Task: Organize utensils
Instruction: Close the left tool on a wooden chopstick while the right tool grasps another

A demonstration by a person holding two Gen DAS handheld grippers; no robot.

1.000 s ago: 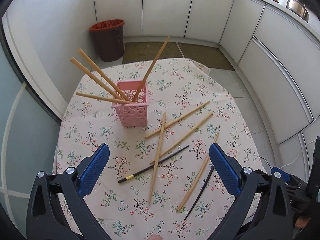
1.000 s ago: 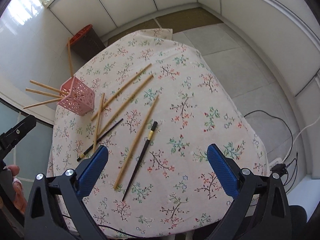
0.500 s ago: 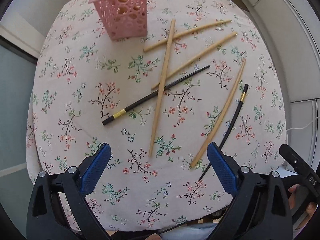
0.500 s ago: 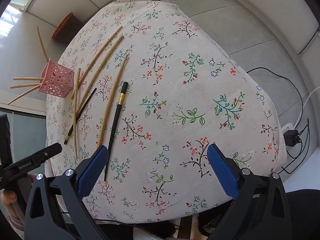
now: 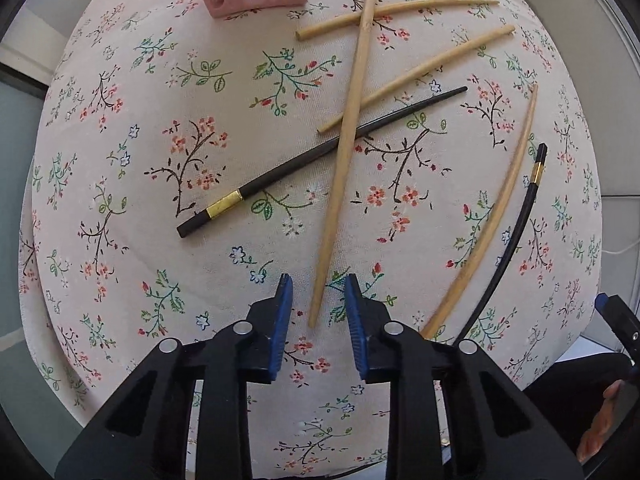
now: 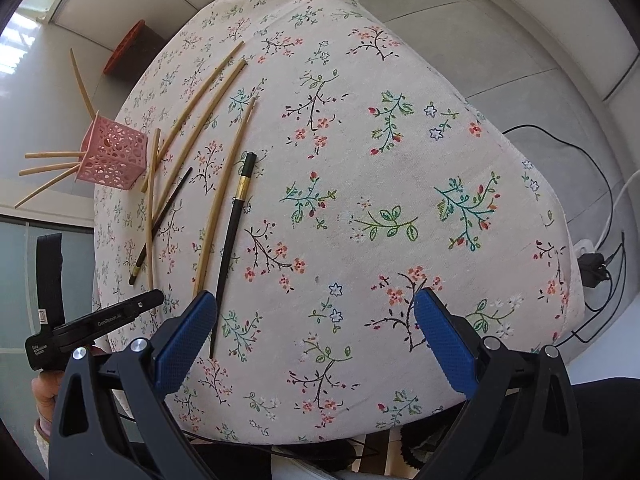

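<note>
My left gripper [image 5: 317,280] points straight down at the floral tablecloth [image 5: 120,208], its jaws closing. The near end of a long wooden chopstick [image 5: 344,152] lies between the blue pads, with a small gap on each side. That chopstick crosses a black chopstick with a gold band [image 5: 280,172] and two more wooden ones [image 5: 420,70]. Further right lie a curved-looking wooden chopstick [image 5: 500,208] and a second black one [image 5: 524,204]. The pink lattice holder [image 6: 114,156] stands at the table's far left with several chopsticks in it. My right gripper [image 6: 316,308] hovers open and empty.
The round table's edge drops off close on every side. A dark bin with a red rim [image 6: 132,46] stands on the floor beyond the table. Cables and a plug [image 6: 592,268] lie on the floor at the right. White cabinets line the walls.
The left gripper has come down to the tablecloth and tipped to point straight down. Its jaws have narrowed from wide open to either side of the wooden chopstick's end. The right gripper sank a little.
</note>
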